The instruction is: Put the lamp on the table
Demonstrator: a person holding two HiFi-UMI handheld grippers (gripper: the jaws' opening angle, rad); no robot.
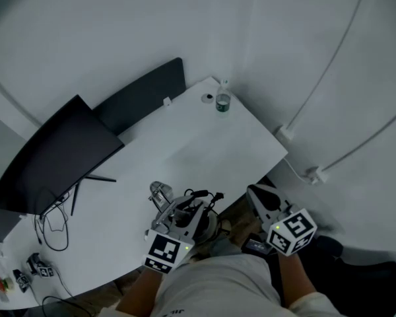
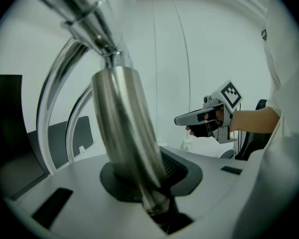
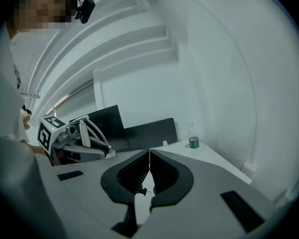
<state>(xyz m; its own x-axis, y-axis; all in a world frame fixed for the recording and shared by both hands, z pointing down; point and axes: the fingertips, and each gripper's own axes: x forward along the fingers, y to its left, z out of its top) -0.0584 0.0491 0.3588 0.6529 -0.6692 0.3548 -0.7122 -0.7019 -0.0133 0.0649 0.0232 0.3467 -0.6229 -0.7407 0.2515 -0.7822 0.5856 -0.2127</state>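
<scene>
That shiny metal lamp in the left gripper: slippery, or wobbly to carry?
Probably slippery: the polished metal lamp shows a smooth round tube clamped in the left gripper. Likely stiff, being all metal. It may swing, since it sits tilted in the grip with thin curved rods reaching above.

The lamp [image 2: 124, 133] is gleaming silver chrome, while the table [image 1: 204, 150] is showing plain white and the monitor [image 1: 53, 157] at nine o'clock is looking black. At twelve o'clock the bottle [image 1: 223, 102] is wearing a green label, and each marker cube [image 1: 164, 251] is displaying black-and-white squares.
</scene>
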